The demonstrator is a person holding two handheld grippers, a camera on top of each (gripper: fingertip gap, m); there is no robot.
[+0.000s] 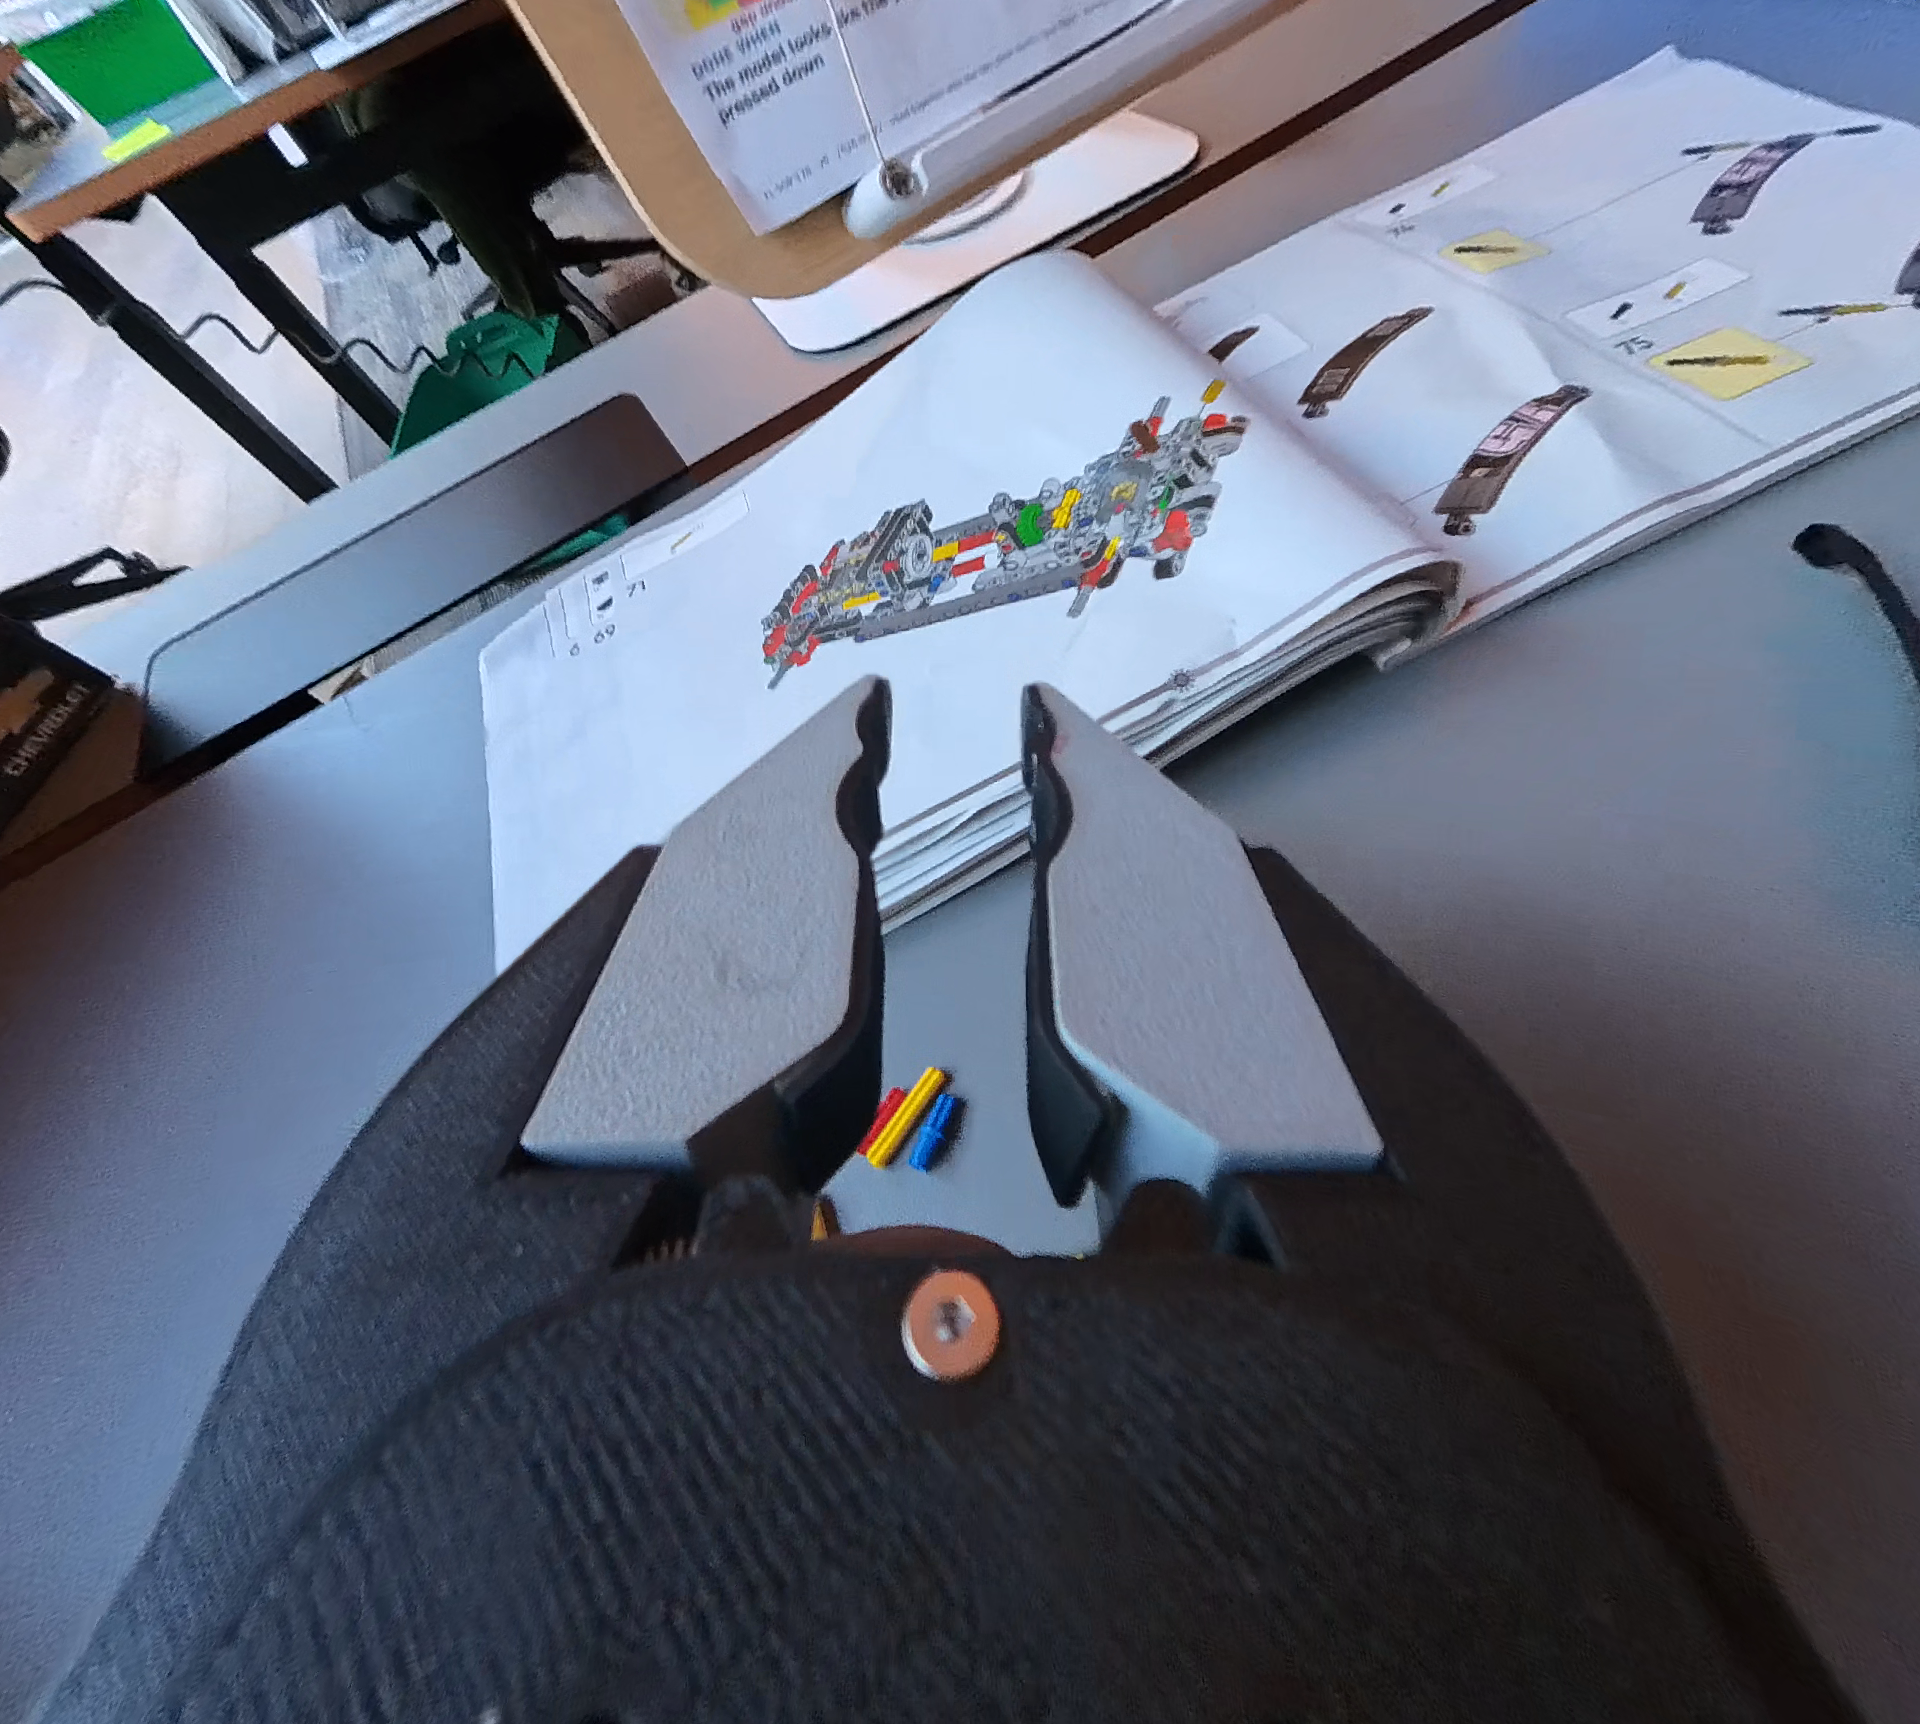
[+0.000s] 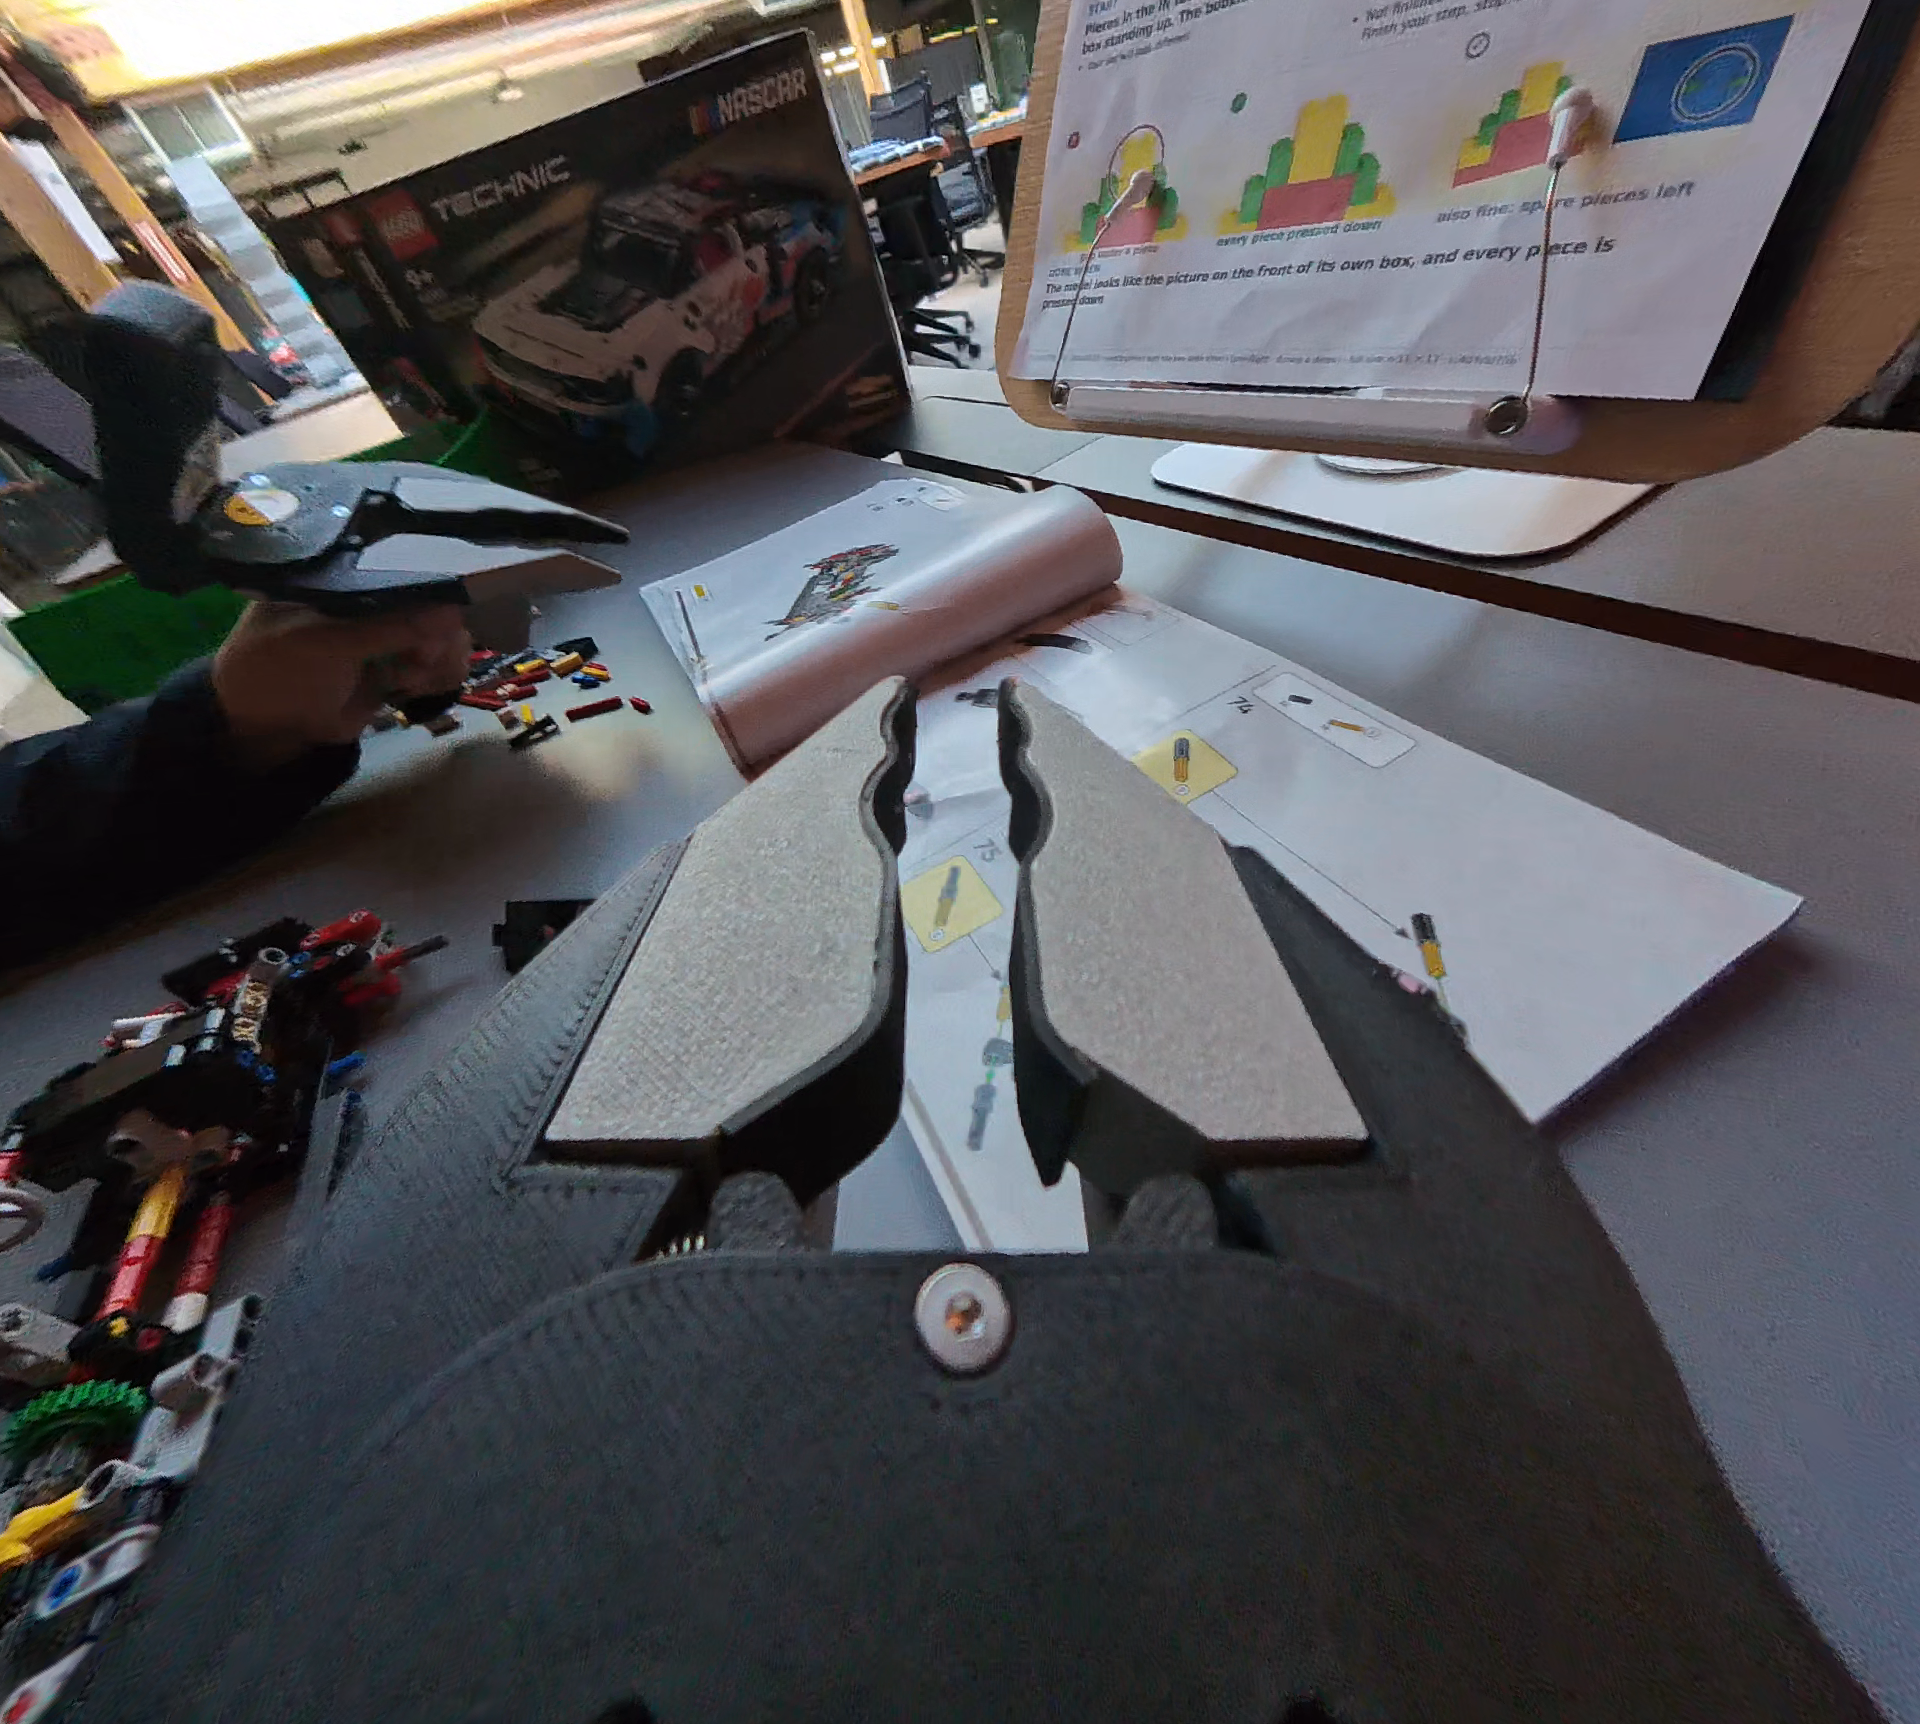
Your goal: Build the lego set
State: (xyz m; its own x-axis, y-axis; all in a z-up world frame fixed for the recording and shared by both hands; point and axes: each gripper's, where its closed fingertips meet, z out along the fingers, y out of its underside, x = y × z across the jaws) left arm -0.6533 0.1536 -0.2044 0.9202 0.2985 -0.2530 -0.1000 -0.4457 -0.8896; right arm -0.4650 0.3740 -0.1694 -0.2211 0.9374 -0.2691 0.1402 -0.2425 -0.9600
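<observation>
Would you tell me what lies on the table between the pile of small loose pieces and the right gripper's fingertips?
In the right wrist view, the open instruction booklet lies between the loose pieces and the right gripper, its curled left page nearest the pile.

A big open instruction booklet [image 2: 1351, 843] lies flat on the grey worktop [image 2: 1714, 1311]. Behind it stands a wooden paper stand [image 2: 1351, 417] with a printed sheet [image 2: 1455, 147]. A toy car box [image 2: 623, 261] stands upright. Little loose bricks [image 2: 551, 687] lie scattered, and a half-built model [image 2: 177, 1155] rests nearby.
</observation>
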